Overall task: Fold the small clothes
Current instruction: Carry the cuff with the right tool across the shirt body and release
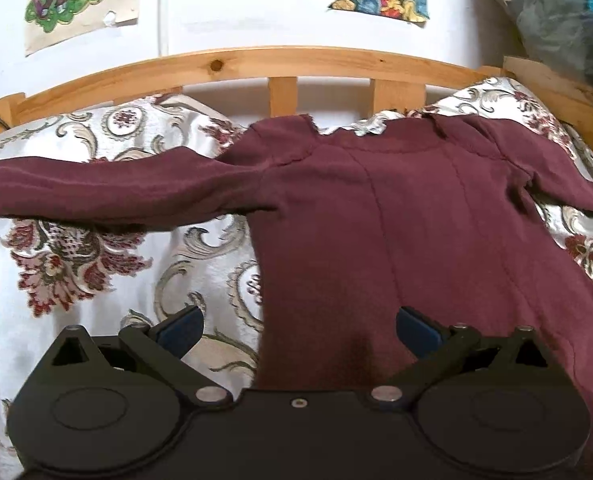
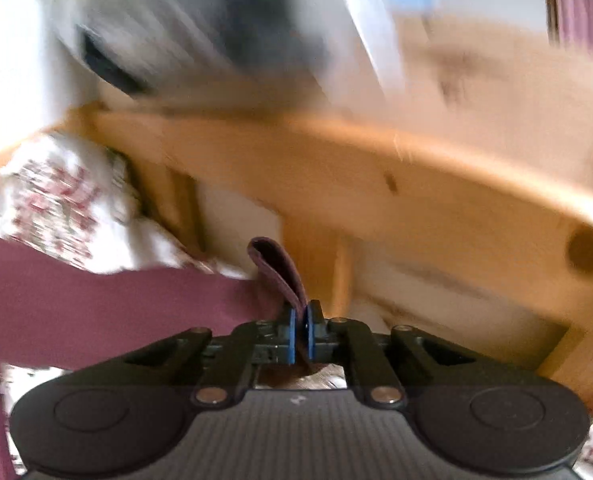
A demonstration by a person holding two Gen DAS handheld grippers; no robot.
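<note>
Maroon top (image 1: 396, 220) lies spread flat on the floral bedspread (image 1: 76, 272) of the bed, neckline toward the wooden headboard (image 1: 256, 62), one sleeve stretched out to the left. Left tongs (image 1: 299, 326) stand wide apart over the top's lower left edge, nothing between the blue pads (image 1: 414, 326). Right tongs (image 2: 300, 334) are clamped together on a looped fold of the maroon fabric, probably the other sleeve's cuff; that view is badly motion-blurred.
</note>
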